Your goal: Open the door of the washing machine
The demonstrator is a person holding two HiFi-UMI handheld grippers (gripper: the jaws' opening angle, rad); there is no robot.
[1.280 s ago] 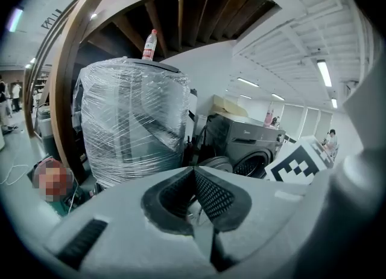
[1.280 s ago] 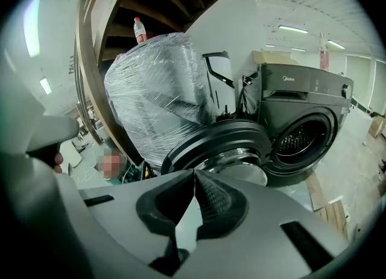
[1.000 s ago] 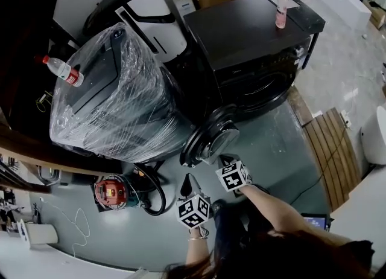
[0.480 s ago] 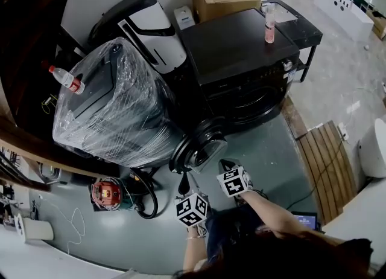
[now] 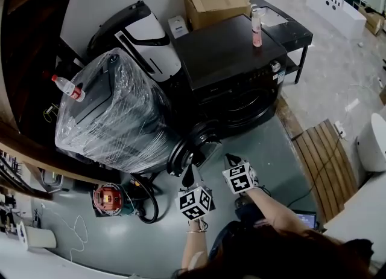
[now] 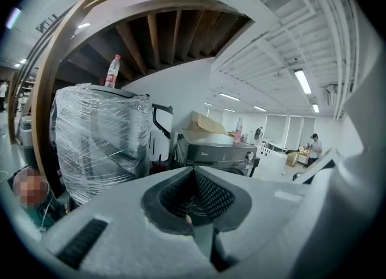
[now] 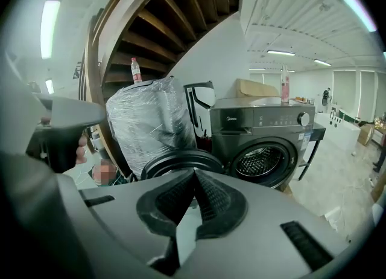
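Head view, open door (image 5: 194, 146), left tongs (image 5: 188, 174), right tongs (image 5: 230, 159) shut, near rim.

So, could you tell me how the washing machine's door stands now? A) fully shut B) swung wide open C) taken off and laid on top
B: the round door hangs swung out beside the washing machine, leaving the drum opening exposed.

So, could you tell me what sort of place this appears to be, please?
Probably a large storage or testing hall rather than a home: the washing machine stands on a bare floor beside a film-wrapped appliance, with cardboard boxes behind and strip lights overhead.
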